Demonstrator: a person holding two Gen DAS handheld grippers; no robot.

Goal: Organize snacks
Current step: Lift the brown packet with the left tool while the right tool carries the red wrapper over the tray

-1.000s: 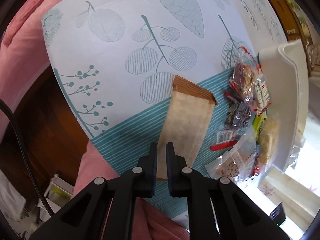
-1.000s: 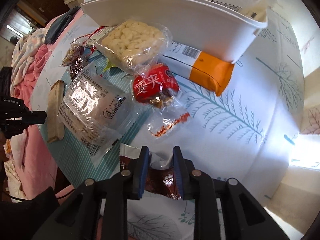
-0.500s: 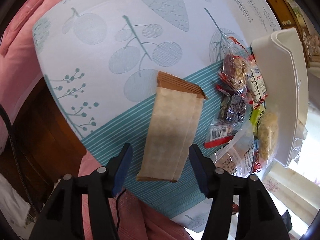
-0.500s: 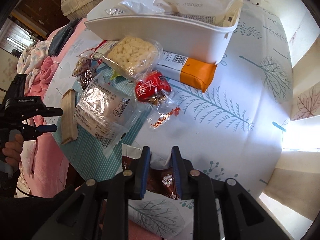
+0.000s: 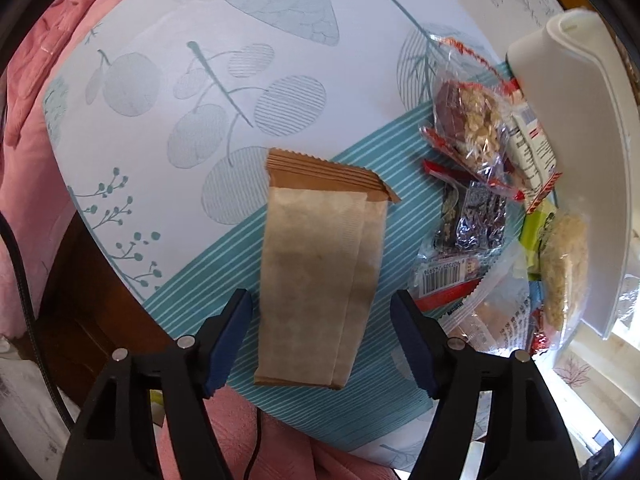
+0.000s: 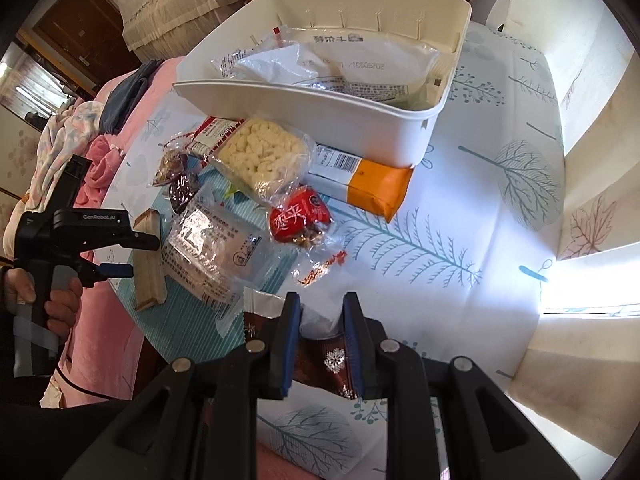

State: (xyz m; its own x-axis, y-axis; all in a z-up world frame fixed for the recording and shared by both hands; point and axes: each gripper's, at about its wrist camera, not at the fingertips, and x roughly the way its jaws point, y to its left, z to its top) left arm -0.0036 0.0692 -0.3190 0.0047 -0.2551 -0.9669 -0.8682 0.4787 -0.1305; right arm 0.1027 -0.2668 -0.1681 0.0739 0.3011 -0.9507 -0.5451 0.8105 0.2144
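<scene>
- The left tongs stand wide apart, empty, with one finger on each side of the near end of the brown packet; neither finger touches it.
- The brown packet lies flat on the tablecloth, lengthwise ahead of these tongs, its crimped dark seal at the far end and its near end close to the table's edge.
- It looks light, thin and paper-like; it probably crushes little but can slide on the cloth. A grip across its width near the close end, where the tongs are already lined up, seems soundest.
- To the right of it lies a loose heap of packets: a clear nut bag, a puffed-rice cake, then the white bin's wall beyond.
- The right tongs are clamped on a dark red packet with snowflakes, holding it near its torn white top.
- That packet looks soft and crinkly, likely light; the foil may slip if the grip loosens.
- Ahead of the right tongs lie a clear biscuit pack, a red wrapped sweet and an orange-ended packet; the bin, farther still, already holds pale bags.
- The left tongs and the hand holding them show far to the left in the right view.
</scene>
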